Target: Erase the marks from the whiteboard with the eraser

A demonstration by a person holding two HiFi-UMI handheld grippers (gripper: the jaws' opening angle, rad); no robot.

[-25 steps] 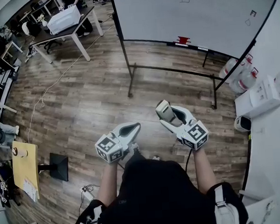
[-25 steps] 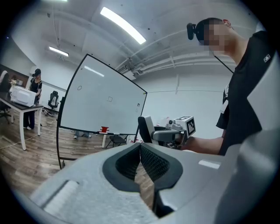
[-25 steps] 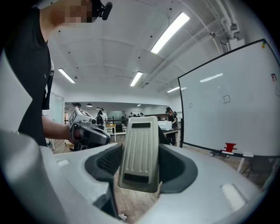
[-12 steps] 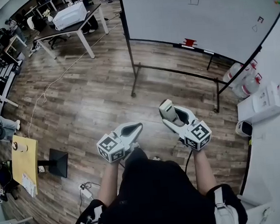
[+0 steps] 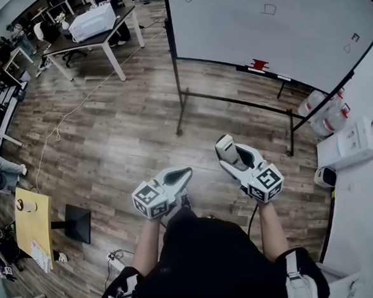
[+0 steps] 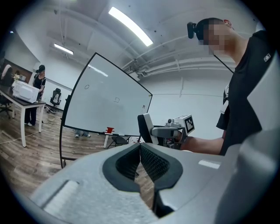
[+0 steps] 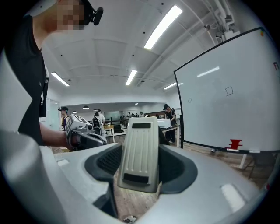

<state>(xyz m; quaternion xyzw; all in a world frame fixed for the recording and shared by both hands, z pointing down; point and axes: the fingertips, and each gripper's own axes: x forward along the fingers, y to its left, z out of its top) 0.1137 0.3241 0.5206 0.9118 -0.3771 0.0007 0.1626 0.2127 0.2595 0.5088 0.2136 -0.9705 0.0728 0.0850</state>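
L gripper [image 5: 182,175]: jaws pressed together, nothing betw | R gripper [image 5: 233,154]: clamped on eraser [image 7: 139,148], which sticks out past tips | whiteboard [image 5: 293,36]: ahead of both, well apart | marks [image 5: 269,9]: circle, square, scribbles at far R | red item [image 5: 257,64]: on board ledge

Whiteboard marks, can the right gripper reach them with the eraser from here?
Probably not yet. The right gripper, jaws shut on the eraser, sits near the person's waist, with open floor between it and the whiteboard. Nothing blocks the way; stepping closer should do.
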